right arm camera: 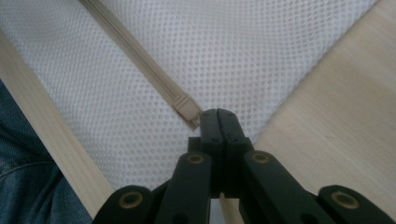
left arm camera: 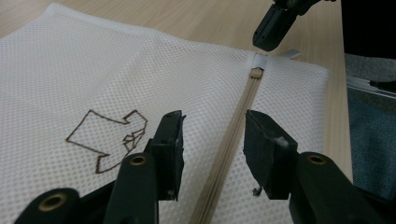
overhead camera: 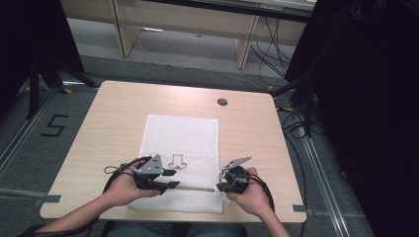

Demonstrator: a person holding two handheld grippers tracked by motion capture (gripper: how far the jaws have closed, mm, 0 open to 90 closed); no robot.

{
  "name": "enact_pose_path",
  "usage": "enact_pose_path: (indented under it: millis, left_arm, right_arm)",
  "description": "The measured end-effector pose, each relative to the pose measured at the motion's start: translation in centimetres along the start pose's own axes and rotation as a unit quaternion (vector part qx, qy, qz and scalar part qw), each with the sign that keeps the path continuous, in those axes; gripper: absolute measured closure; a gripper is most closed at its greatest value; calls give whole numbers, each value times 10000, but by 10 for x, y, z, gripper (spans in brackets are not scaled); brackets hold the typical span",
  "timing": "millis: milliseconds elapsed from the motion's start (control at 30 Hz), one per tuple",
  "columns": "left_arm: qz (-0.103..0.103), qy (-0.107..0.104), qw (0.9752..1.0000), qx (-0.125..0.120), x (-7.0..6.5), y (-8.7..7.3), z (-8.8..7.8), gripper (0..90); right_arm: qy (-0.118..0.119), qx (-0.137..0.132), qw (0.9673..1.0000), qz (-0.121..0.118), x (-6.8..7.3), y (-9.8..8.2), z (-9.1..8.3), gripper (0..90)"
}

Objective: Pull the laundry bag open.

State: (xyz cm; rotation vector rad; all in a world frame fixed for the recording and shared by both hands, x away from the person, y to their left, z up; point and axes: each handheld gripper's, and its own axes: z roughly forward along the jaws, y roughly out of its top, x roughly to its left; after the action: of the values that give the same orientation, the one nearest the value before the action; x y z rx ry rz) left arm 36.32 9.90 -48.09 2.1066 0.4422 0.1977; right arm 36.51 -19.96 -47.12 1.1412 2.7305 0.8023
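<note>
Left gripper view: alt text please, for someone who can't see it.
The left tongs stand open over a white mesh laundry bag, one jaw on each side of its beige zipper. At the zipper's far end, the right tongs come down by the slider. A brown outline drawing marks the mesh, which lies on a wooden table.

Grey floor [overhead camera: 158,54], wooden table [overhead camera: 118,108], dark curtains [overhead camera: 375,98]

Even, soft overhead light falls on the table [overhead camera: 118,123]; shadows under the hands are faint. The room's sides sink into near black. The high view is slightly soft and low in detail. Both gripper views are sharp on the mesh bag [right arm camera: 261,51] (their near jaws blur a little).
</note>
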Motion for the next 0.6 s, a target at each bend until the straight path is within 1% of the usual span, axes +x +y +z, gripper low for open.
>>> enact_pose_path:
  millis: [33,67,100,133,167,233,267,300,333,367,400,433,467,500,533,600]
  left_arm:
    - [12,-9,10000,-25,-2,2,4,575]
    - [123,-26,9999,34,-1,3,4,575]
    - [30,-53,10000,8,-4,5,7,576]
    - [117,-69,9999,76,-4,7,9,580]
    - [69,-110,9999,11,-6,8,12,586]
    - [129,-206,9997,89,-8,13,19,597]
    - [118,-210,9997,60,-10,14,24,602]
    - [125,-285,9995,91,-12,17,28,608]
    - [210,-287,9993,126,-13,19,32,609]
    - [220,-341,9991,158,-15,21,37,613]
    - [247,-387,9988,169,-17,23,42,618]
    - [319,-386,9985,226,-19,26,46,622]
    - [319,-386,9985,226,-19,26,46,629]
    - [452,-421,9975,335,-22,30,55,639]
    - [457,-429,9975,326,-24,31,60,644]
    - [514,-451,9967,439,-26,34,67,663]
  right_arm:
    - [1,56,10000,10,0,-1,2,900]
    - [-6,149,9999,-18,1,-1,4,900]
    - [-6,184,9998,1,1,-1,6,900]
    - [-17,217,9998,-7,2,-1,8,900]
    - [-34,250,9997,-39,1,-1,9,900]
    - [-49,291,9996,-41,1,0,11,900]
    - [-58,314,9995,-43,1,0,12,900]
    - [-50,320,9994,-79,0,1,14,900]
    - [-60,346,9994,10,1,1,14,900]
    - [-53,367,9993,4,1,1,15,900]
    - [-54,362,9993,-25,0,1,15,900]
    - [-65,364,9993,-20,1,1,15,900]
    - [-58,334,9994,-81,0,1,16,900]
    - [-48,340,9994,-29,1,1,16,900]
    - [-48,358,9993,32,1,0,15,900]
    - [-58,315,9995,10,0,0,15,900]
